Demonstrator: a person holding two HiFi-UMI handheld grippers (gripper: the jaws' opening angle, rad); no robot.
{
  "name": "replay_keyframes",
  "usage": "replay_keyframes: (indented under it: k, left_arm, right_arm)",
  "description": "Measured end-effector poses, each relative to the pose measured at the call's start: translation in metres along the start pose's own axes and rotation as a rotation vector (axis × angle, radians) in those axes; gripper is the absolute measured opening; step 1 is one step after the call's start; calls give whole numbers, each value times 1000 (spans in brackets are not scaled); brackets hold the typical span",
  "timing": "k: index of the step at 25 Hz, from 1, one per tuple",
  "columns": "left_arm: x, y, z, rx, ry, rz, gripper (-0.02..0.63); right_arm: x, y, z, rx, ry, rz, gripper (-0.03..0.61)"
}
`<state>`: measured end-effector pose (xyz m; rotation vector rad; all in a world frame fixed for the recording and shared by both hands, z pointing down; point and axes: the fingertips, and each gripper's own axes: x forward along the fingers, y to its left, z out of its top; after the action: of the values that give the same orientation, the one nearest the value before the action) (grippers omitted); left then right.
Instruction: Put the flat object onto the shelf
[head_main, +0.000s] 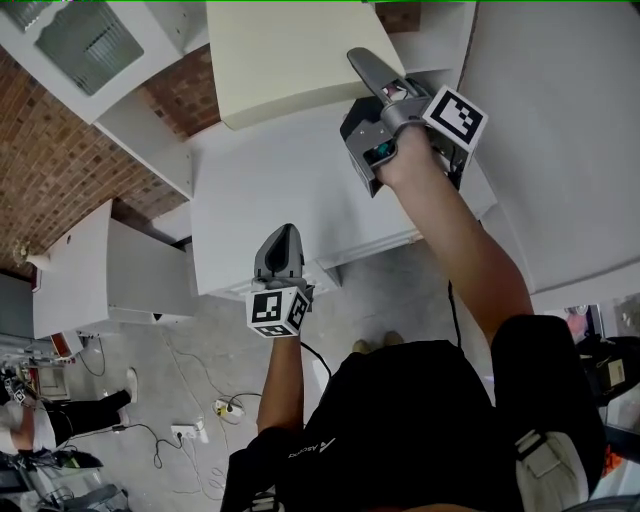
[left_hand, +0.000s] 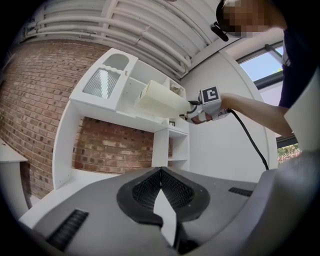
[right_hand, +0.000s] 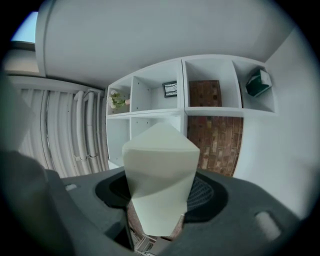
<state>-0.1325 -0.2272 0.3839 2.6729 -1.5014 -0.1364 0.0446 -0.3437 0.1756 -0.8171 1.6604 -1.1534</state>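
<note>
Brick wall (head_main: 60, 160): backs a white shelf unit (right_hand: 183, 112) of open compartments; grey floor (head_main: 200, 370) lies below us in the head view.
Flat object (right_hand: 160, 175): a cream board held up in the air. It sticks out of the right gripper (head_main: 372, 100) toward 10 o'clock in the head view.
Right gripper: clamped on the board's near end, one jaw on each face.
Left gripper (head_main: 286, 235): jaws pressed together on nothing, at 7 o'clock from the right one and well apart from the board.
Hidden: the head view cuts off the board's far edge at the top. In the right gripper view the board's near end sinks out of sight between the jaws, and the board covers the shelf's lower middle.
Edges and room: in the right gripper view the compartments stand at 12 o'clock beyond the board's pointed far corner (a framed picture (right_hand: 170, 89) sits in one). In the left gripper view that corner overlaps the shelf front, and we cannot tell whether it touches.
</note>
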Motion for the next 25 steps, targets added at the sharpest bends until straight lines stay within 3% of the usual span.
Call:
replay_keyframes:
  k: [10, 25]
  left_arm:
    - [-3, 16, -4, 7, 12, 1, -2]
    - [8, 43, 8, 7, 9, 2, -2]
  right_arm:
    - [73, 1, 14, -34, -6, -63, 272]
    - [141, -24, 25, 26, -6, -140, 272]
